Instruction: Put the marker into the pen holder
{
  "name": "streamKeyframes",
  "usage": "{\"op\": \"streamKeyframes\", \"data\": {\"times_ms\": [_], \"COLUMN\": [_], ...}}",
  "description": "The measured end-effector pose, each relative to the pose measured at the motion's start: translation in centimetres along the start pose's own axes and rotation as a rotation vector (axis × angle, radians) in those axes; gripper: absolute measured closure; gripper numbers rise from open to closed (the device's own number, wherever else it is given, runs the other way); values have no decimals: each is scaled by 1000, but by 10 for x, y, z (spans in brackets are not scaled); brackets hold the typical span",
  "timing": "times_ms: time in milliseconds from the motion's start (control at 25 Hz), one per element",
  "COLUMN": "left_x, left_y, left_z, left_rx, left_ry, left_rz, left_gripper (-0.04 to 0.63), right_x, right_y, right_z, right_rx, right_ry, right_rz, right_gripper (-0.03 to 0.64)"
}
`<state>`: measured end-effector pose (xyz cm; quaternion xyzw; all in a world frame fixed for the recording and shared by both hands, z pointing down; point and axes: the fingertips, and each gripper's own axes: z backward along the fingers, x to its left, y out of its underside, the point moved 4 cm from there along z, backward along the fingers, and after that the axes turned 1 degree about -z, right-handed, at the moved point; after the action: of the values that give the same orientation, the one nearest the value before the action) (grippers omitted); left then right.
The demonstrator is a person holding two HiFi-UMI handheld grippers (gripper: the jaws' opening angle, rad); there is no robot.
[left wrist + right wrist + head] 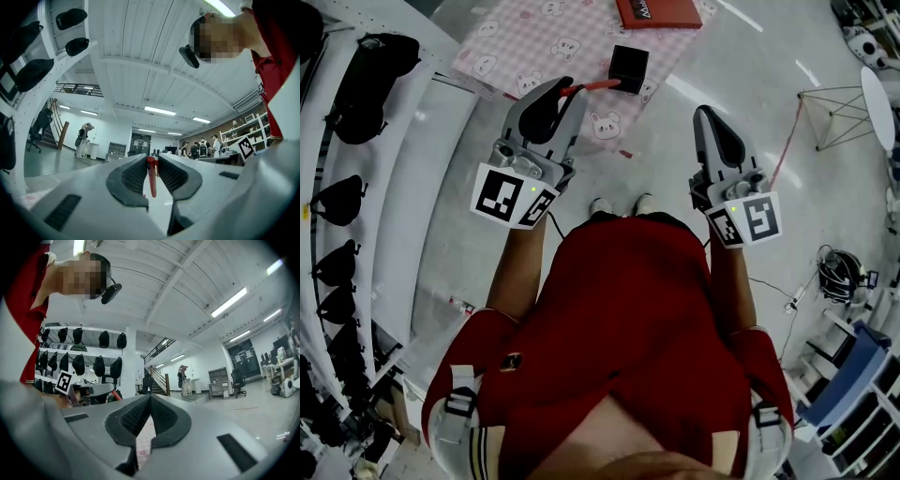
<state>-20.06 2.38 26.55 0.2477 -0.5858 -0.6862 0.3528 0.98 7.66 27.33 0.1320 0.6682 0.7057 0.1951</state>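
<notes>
**Pale hall floor, pink cloth ahead: marker in hand, not yet in the holder**

*Head view.* Pale floor runs under a pink checked cloth (553, 42) spread in front of the person's feet. On it stand a black, cube-shaped pen holder (629, 67) and, further off, a red book (661, 11). The left gripper (567, 86) reaches over the cloth's near edge with the red marker (592, 86) sticking out of its jaws toward the holder. The marker's far end lies just beside the holder's near side in the picture. How high it is above the holder cannot be told. The right gripper (704, 114) hangs well apart, over bare floor.

*Left gripper view.* The jaws are narrow, with the pads pressed on the marker from both sides. Its body runs down between them.

*Right gripper view.* The jaws meet at the tips with nothing between them. Only pink cloth shows through the gap below.

*Step in hand.* This appears to be the carry to the holder. The next move likely calls for tipping the marker upright, centring its end over the open top, lowering it in and only then parting the jaws. A misjudged line could knock the light holder aside.
</notes>
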Motion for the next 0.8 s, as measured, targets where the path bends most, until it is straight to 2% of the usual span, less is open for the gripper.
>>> {"op": "streamKeyframes", "data": {"times_ms": [440, 800], "left_x": [18, 30], "left_y": [11, 22], "left_z": [1, -22], "left_rx": [6, 33], "left_ry": [43, 39], "left_rz": [24, 14], "left_gripper": [517, 517], "right_x": [7, -10], "right_y": [8, 10], "right_z": [-4, -19], "right_rx": [30, 30], "right_ry": [61, 51], "right_rz": [21, 20], "right_gripper": [618, 618]}}
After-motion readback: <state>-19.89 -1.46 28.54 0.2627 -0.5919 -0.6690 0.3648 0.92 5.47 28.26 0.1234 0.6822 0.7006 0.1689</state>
